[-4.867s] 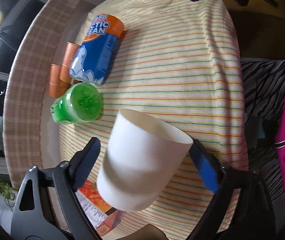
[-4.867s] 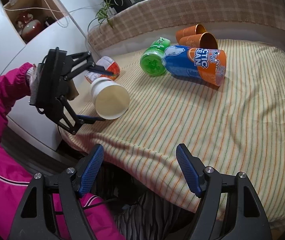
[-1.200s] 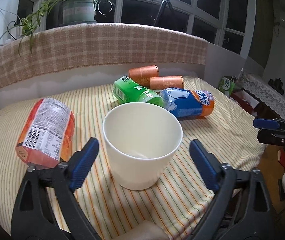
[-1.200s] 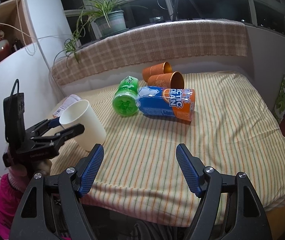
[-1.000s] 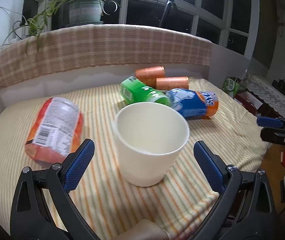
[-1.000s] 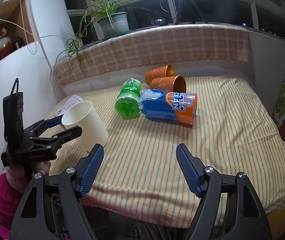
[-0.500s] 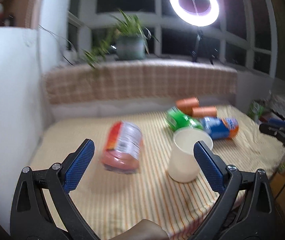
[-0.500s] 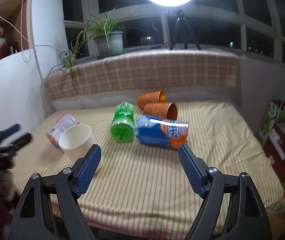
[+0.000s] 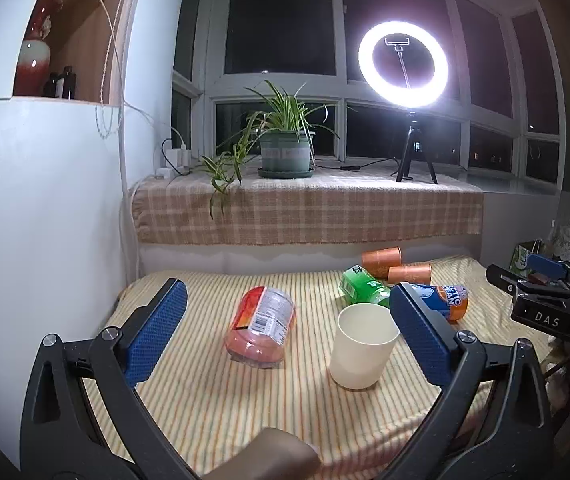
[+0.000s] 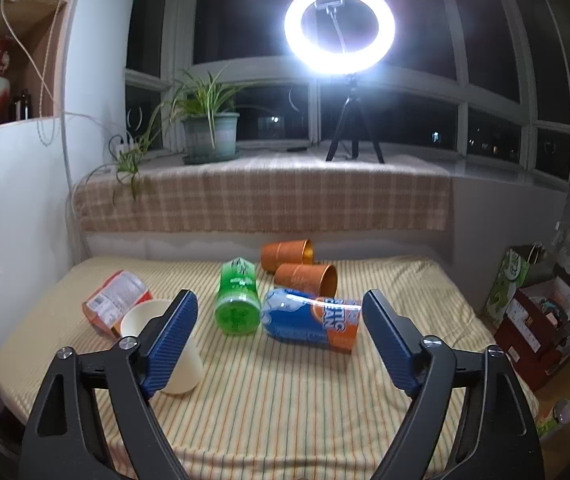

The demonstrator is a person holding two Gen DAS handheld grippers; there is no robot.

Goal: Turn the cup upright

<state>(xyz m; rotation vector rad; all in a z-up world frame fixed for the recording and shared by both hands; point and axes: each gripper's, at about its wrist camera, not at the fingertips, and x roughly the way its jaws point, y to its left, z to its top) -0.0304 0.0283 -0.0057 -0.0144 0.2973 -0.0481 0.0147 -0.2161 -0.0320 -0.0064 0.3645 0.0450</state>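
Observation:
The white cup (image 9: 363,346) stands upright, mouth up, on the striped tablecloth (image 9: 205,396) near its front edge. It also shows in the right wrist view (image 10: 141,322), partly behind my right gripper's left finger. My left gripper (image 9: 285,336) is open and empty, pulled back and raised; the cup stands apart from it, towards its right finger. My right gripper (image 10: 279,338) is open and empty, held back over the table's front.
An orange snack can (image 9: 263,324), a green can (image 10: 237,300), a blue-and-orange can (image 10: 313,320) and two orange cups (image 10: 305,274) lie on their sides further back. A checked ledge with a potted plant (image 9: 285,148) and a ring light (image 9: 403,64) stands behind.
My left gripper has let go of the cup, which now stands upright, and pulled back and up. My right gripper has also drawn back and tilted up.

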